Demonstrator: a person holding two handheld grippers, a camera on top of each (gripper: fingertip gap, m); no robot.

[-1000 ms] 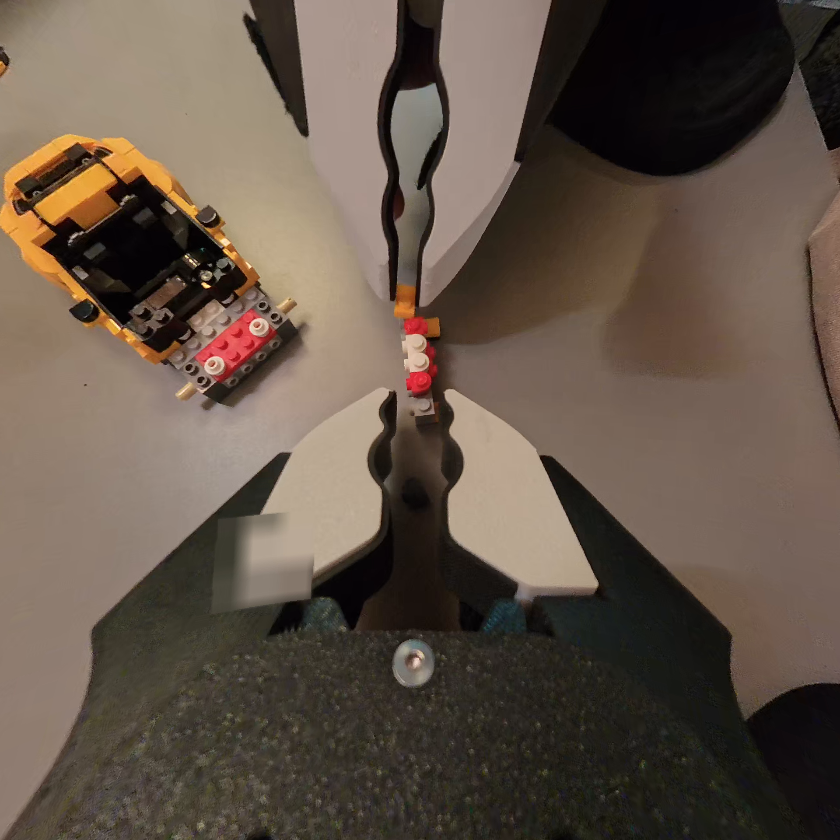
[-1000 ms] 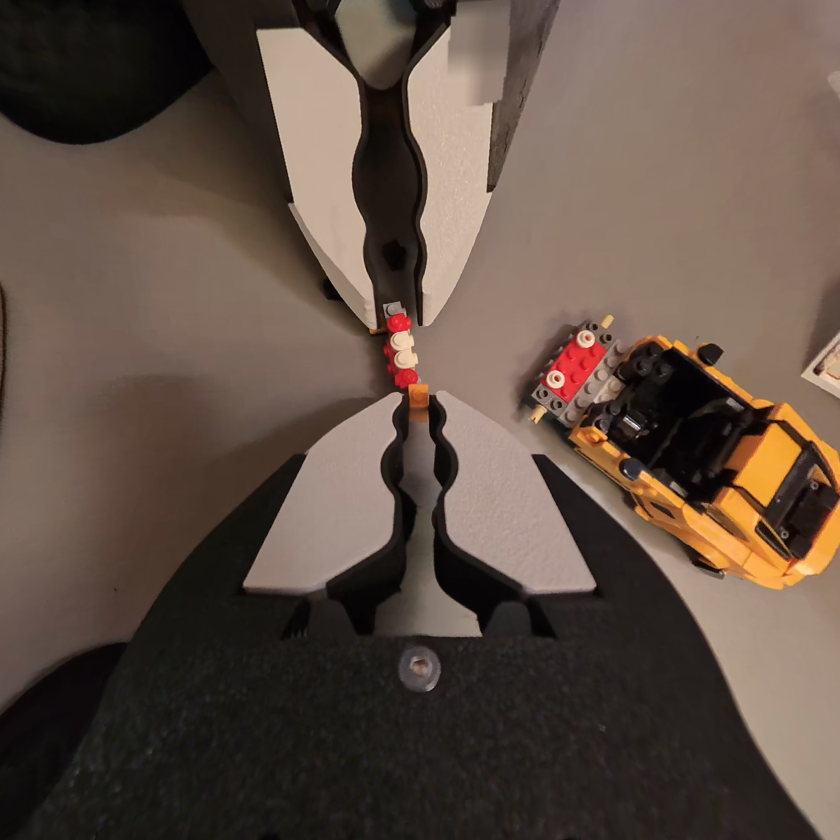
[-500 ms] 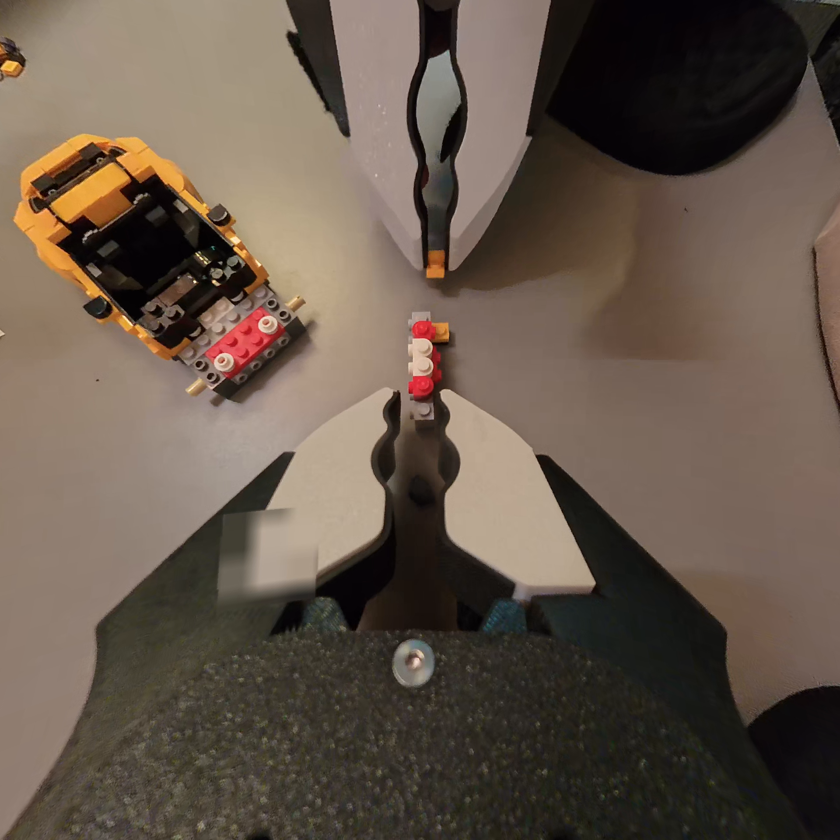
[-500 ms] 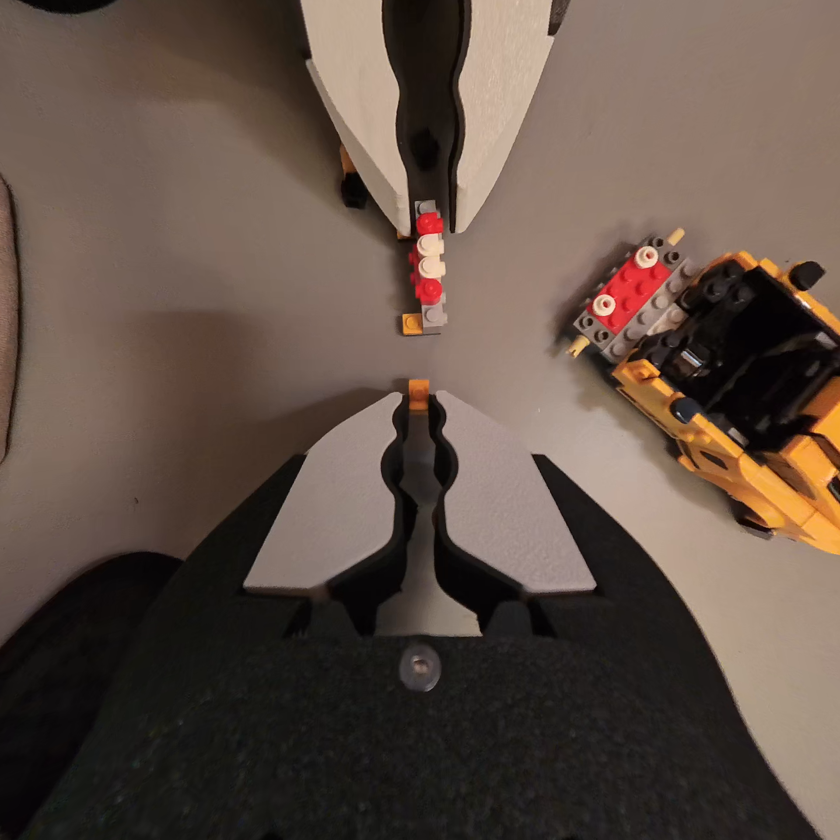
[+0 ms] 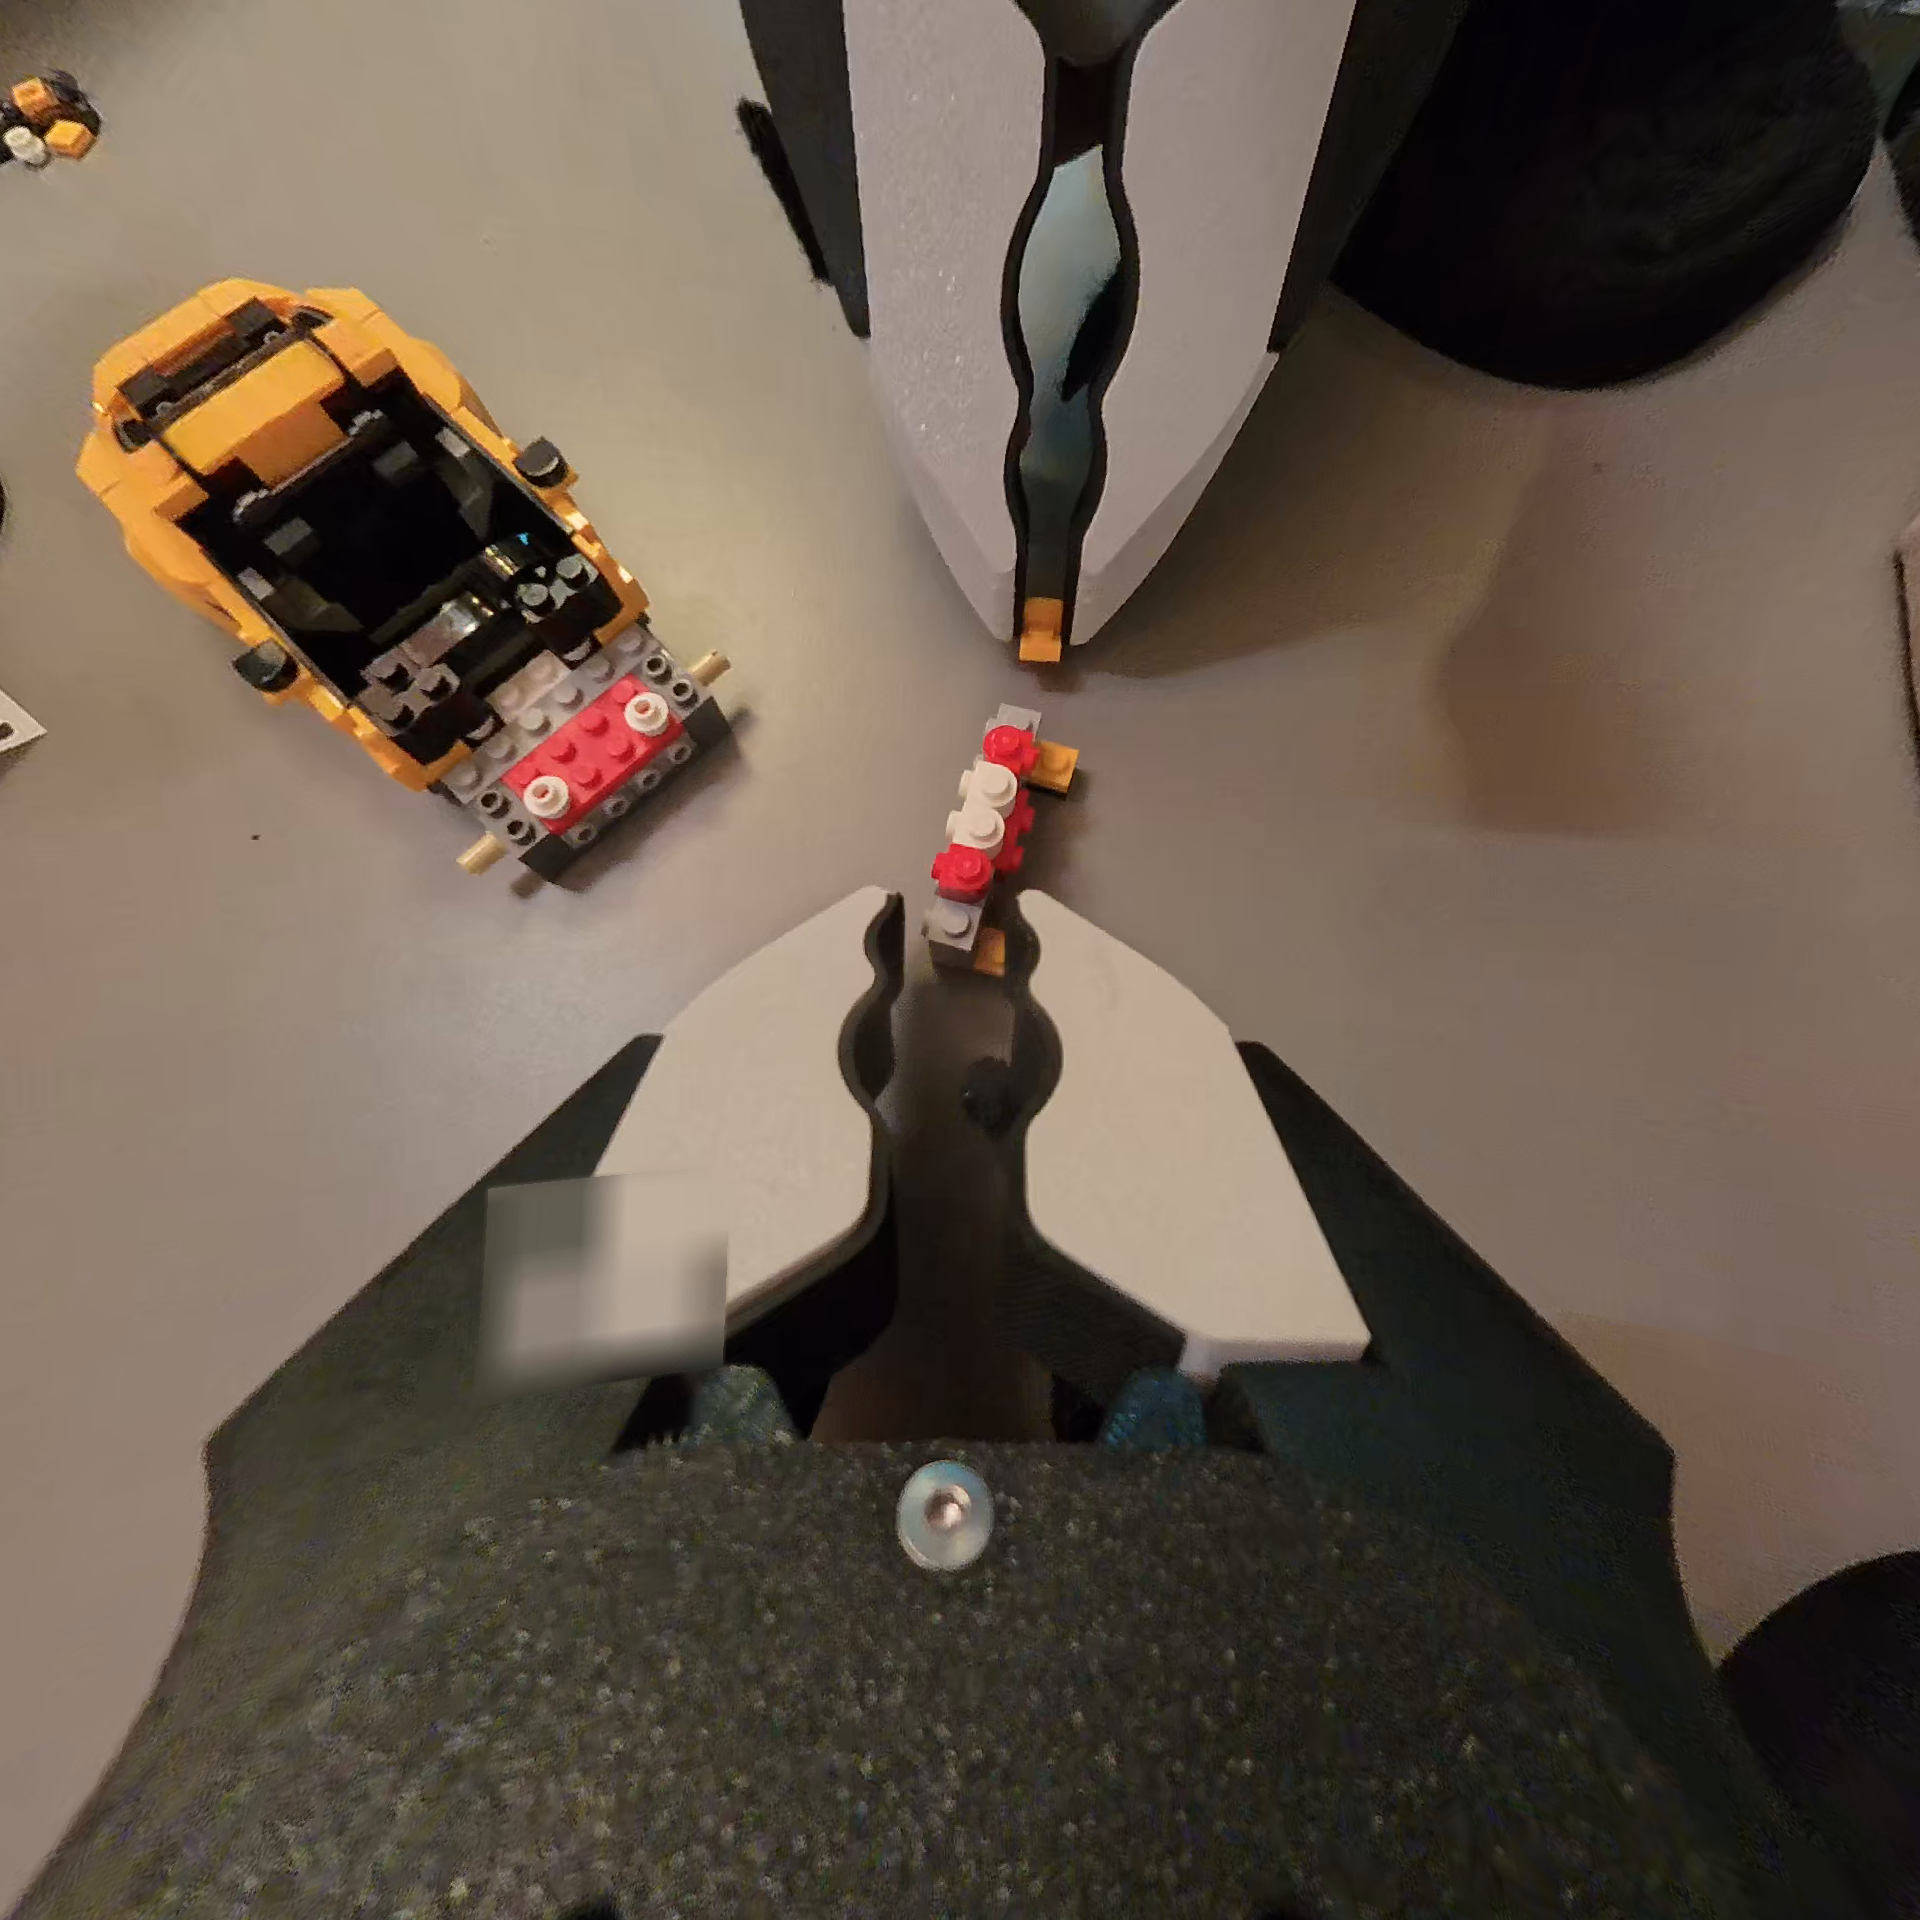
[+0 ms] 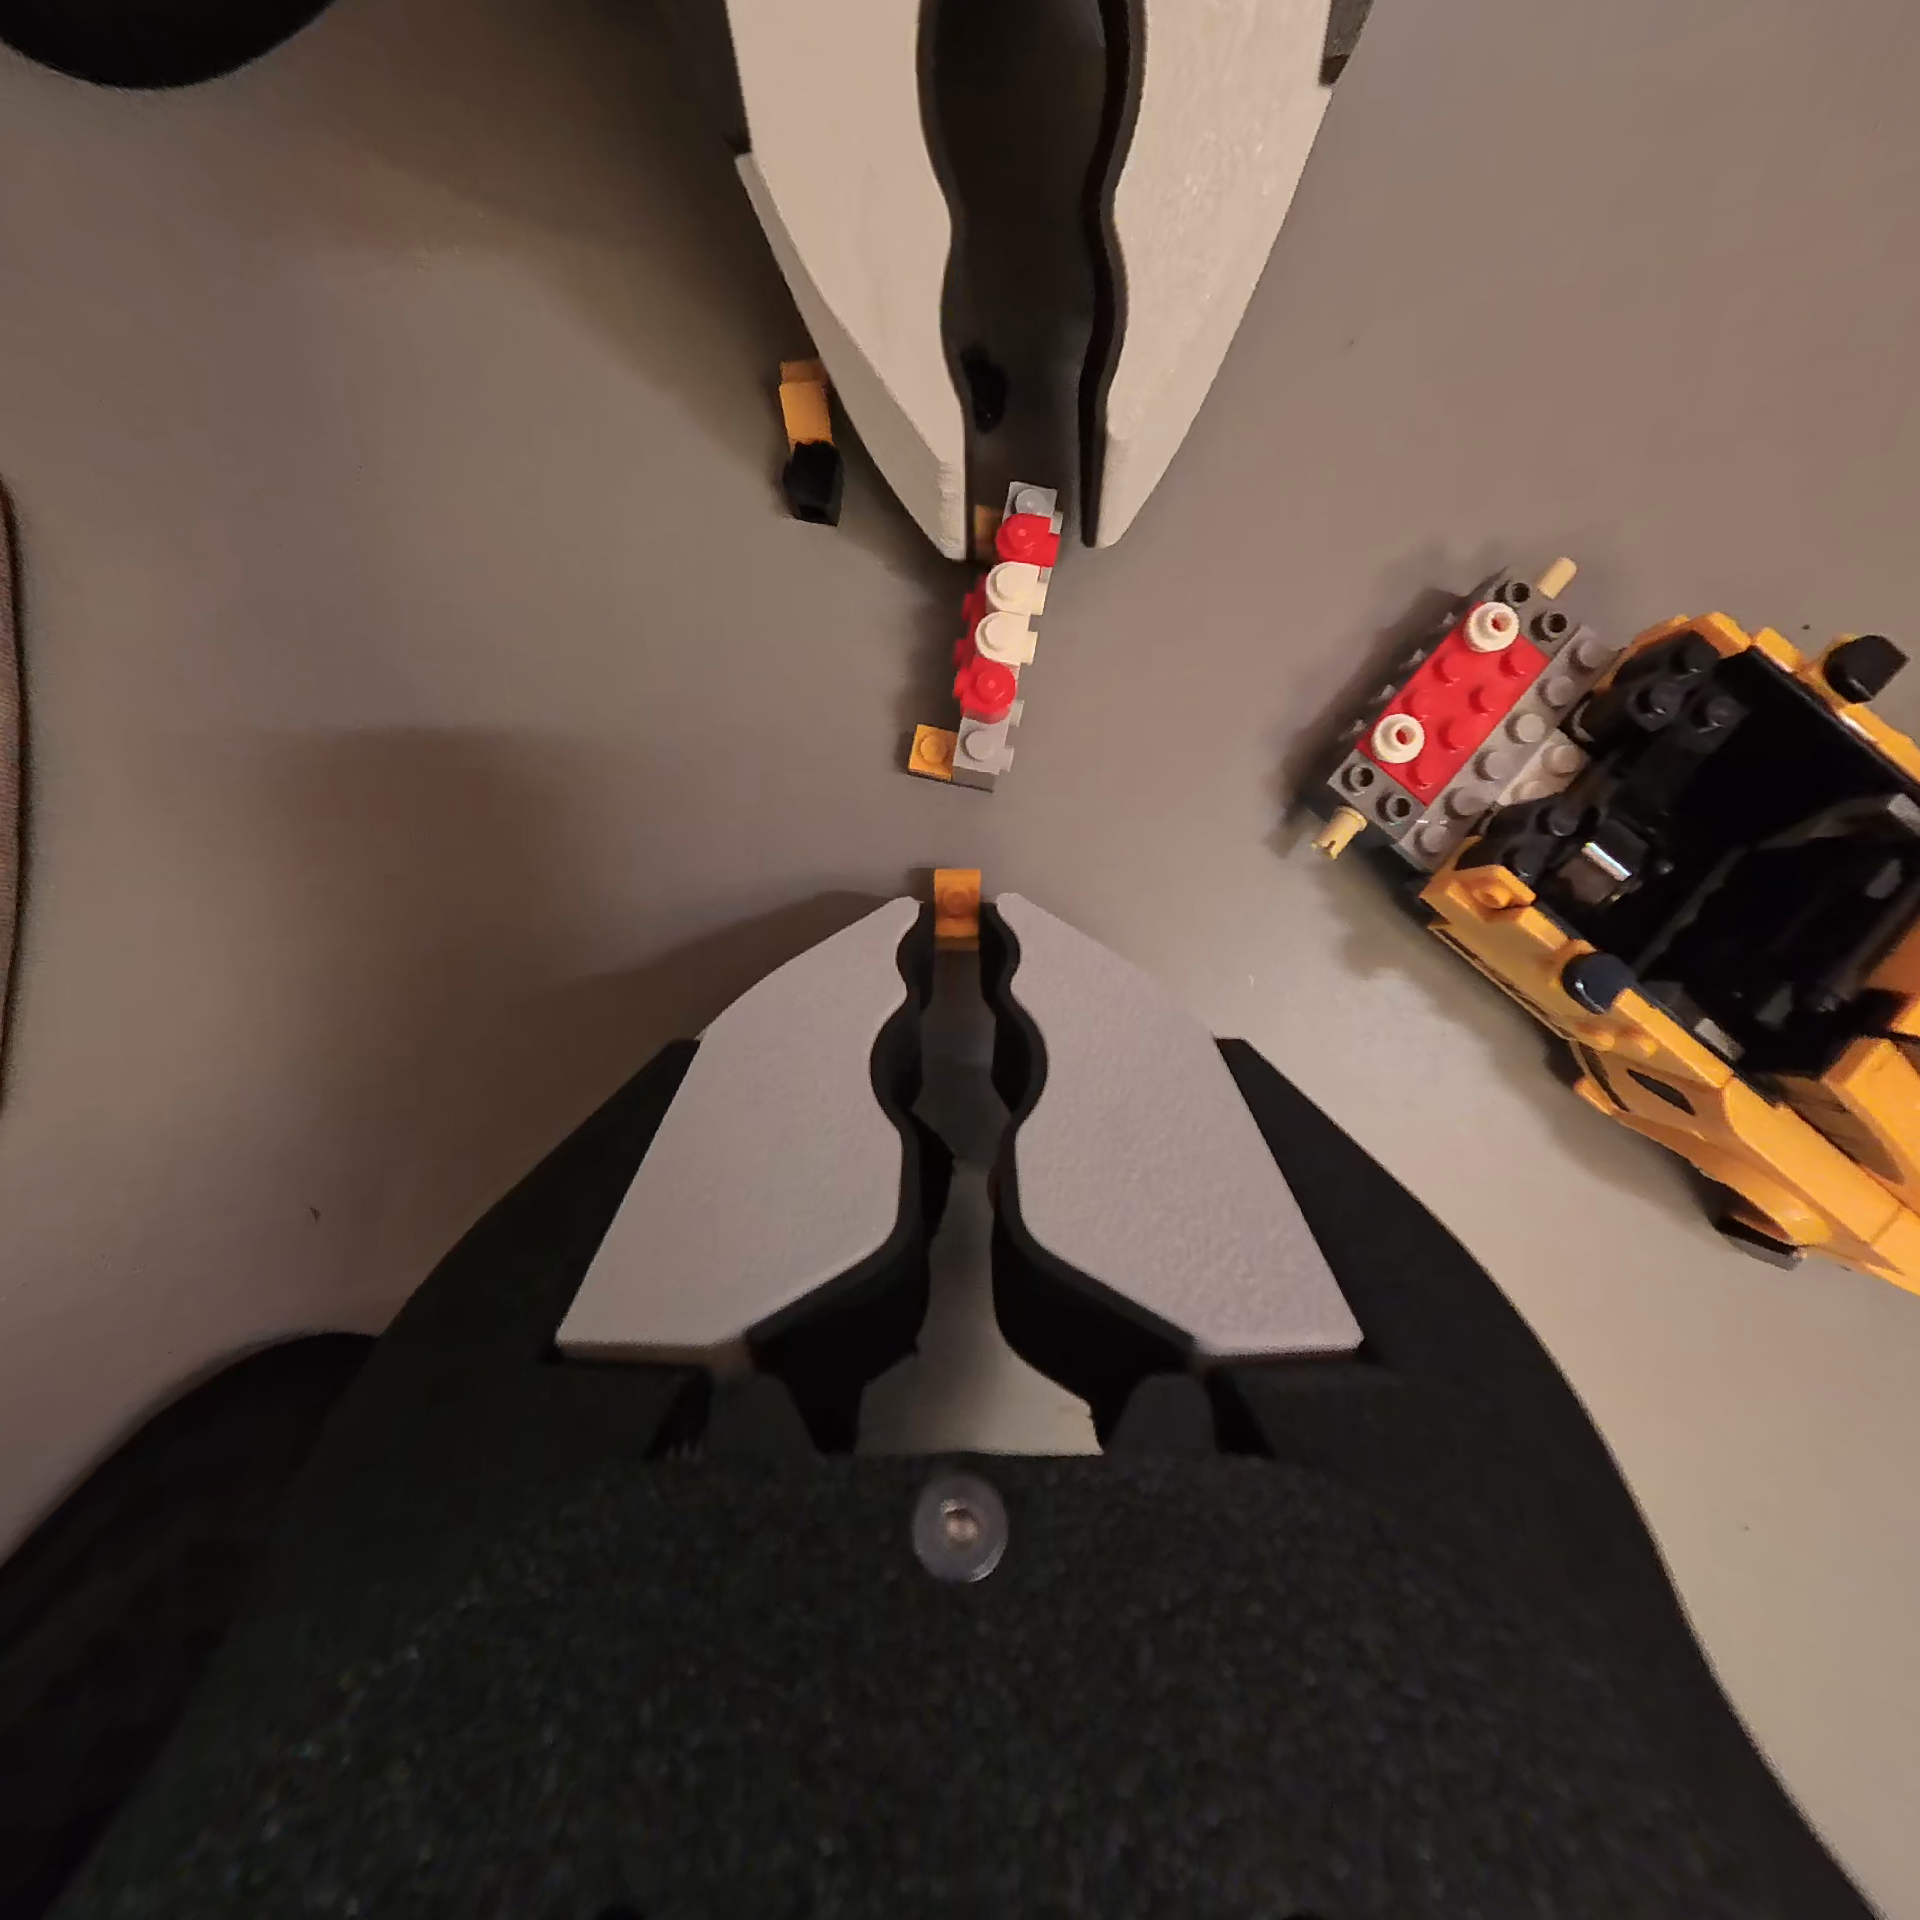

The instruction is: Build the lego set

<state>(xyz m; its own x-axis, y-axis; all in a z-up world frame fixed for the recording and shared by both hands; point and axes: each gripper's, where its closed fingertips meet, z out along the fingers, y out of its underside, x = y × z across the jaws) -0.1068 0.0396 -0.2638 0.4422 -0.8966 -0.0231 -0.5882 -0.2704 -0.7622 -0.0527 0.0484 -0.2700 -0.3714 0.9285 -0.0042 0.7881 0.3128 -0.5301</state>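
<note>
A small assembly (image 5: 982,831), a grey plate with red and white studs and orange plates, lies on the grey table (image 5: 1351,1039). Its near end sits loosely between the slightly parted fingers of my left gripper (image 5: 958,904), and the assembly is tilted a little. My right gripper (image 6: 956,904) is shut on a small orange plate (image 6: 956,909) and holds it just short of the assembly's (image 6: 997,644) other end. It faces the left gripper (image 6: 1023,530), and shows in the left wrist view (image 5: 1039,623) with the orange plate (image 5: 1039,636).
The partly built orange and black car (image 5: 364,540) stands to the left of the assembly, red and grey rear toward it; it also shows in the right wrist view (image 6: 1662,883). Loose orange and black pieces (image 6: 805,447) lie beside the left gripper. More small pieces (image 5: 42,114) lie far left. The left gripper's tips are roughly 6 cm from the right gripper's.
The right gripper has drawn back from the assembly with the orange plate still in it. The left jaws have widened a little and the assembly has tilted.
</note>
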